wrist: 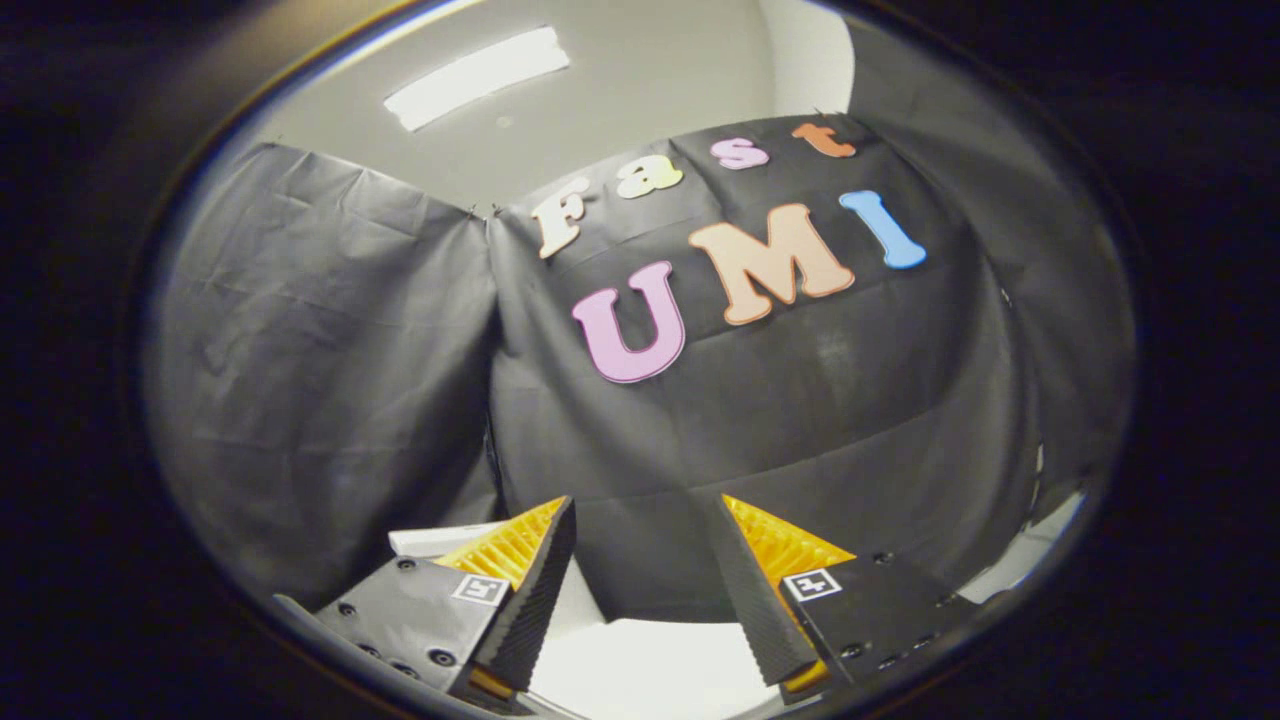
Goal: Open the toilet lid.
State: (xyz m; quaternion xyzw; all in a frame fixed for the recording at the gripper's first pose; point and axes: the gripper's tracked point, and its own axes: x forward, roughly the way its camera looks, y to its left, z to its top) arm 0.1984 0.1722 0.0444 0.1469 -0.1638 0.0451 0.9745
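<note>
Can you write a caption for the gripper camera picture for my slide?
Open gripper held above a white toilet, fingers apart and gripping nothing, black cloth wall beyond.

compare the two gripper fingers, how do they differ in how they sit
The left finger leans rightward toward its tip; the right finger leans leftward. A white surface shows beyond both, and a white edge also runs behind the left finger. Shared: both are wedge-shaped, spread apart, touching nothing, so the gripper is open.
</note>
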